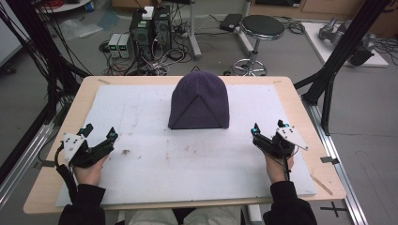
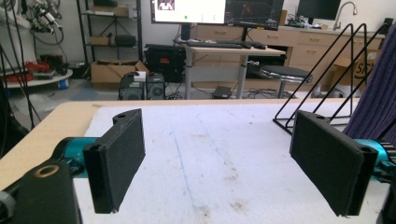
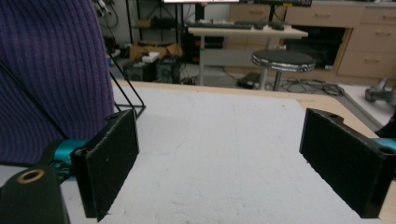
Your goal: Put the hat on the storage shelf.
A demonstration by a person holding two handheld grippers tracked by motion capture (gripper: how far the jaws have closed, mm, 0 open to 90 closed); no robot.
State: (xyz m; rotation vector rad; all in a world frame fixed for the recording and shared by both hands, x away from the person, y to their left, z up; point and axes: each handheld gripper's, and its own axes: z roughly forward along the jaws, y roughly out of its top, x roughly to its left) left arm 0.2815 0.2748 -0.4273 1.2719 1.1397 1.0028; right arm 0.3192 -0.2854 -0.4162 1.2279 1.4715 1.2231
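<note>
the light wooden worktop (image 1: 300, 108) carries a white foam mat (image 1: 187, 159) that covers nearly all of its top, marked here and there with small brown stains. on the far middle of this mat sits a purple ribbed knit beanie (image 1: 199, 101), stretched over a black wire stand (image 2: 322, 100) whose triangular frame presses a ridge through the front of the knit; in the left hand-held gripper view the bare wire loops of the stand rise beside the hat's edge, and in the right hand-held gripper view the ribbed wool (image 3: 51, 70) stands tall at the left, with a wire foot on the mat next to it.

the left hand-held gripper (image 1: 99, 132) rests low at the near left of the mat, held in the person's left hand (image 1: 89, 171), well apart from the beanie and angled toward it. it is released: its two black padded jaws stand wide, with bare mat between them. the right hand-held gripper (image 1: 268, 127) lies at the near right of the mat, held in the right hand (image 1: 278, 166), also clear of the beanie and released, its jaws spread wide over bare mat.

both dark sleeves come in from the near edge.
</note>
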